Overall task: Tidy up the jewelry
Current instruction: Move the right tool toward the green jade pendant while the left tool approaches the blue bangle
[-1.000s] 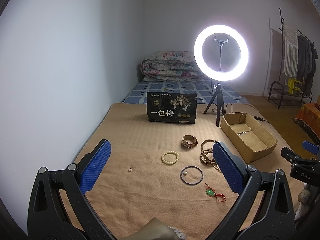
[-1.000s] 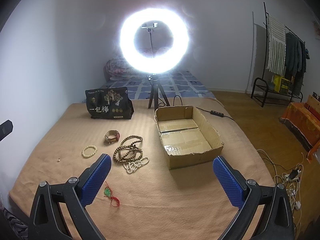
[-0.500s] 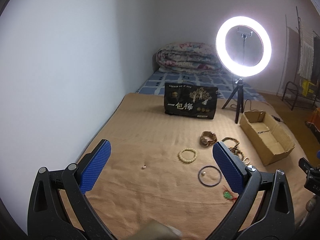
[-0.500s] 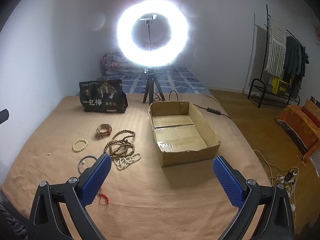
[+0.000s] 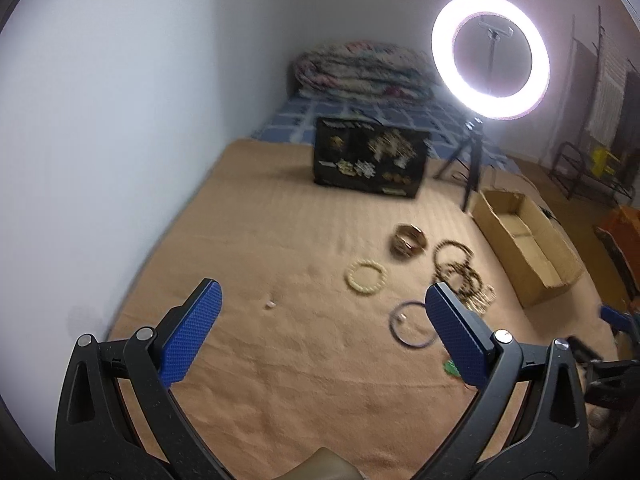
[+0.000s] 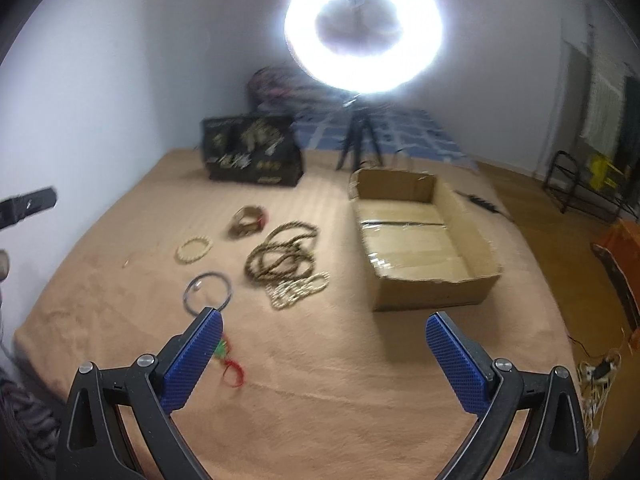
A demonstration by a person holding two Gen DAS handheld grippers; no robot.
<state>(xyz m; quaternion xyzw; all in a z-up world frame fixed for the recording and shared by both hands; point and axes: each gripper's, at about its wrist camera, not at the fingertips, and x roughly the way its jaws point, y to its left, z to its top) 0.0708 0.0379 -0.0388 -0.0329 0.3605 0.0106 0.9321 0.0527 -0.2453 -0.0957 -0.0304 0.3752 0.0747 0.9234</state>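
Note:
Jewelry lies on a tan blanket: a cream bead bracelet (image 5: 367,277) (image 6: 193,249), a watch (image 5: 409,240) (image 6: 248,221), brown bead strands (image 5: 456,266) (image 6: 282,256), a pale bead strand (image 6: 298,290), a dark bangle (image 5: 412,323) (image 6: 207,292), a red cord with green pendant (image 6: 229,362) and a tiny bead (image 5: 269,304). An open cardboard box (image 5: 526,240) (image 6: 424,236) stands to their right. My left gripper (image 5: 320,336) is open and empty, above the blanket short of the jewelry. My right gripper (image 6: 322,360) is open and empty near the red cord.
A black printed bag (image 5: 370,158) (image 6: 252,154) stands behind the jewelry. A lit ring light (image 5: 490,50) (image 6: 362,26) stands on a tripod behind the box. A wall (image 5: 100,120) runs along the left. Cables (image 6: 600,372) lie on the floor at right.
Both views are blurred by motion. The left gripper has swung so the jewelry sits further right in its view. The right gripper has moved closer to the jewelry and box.

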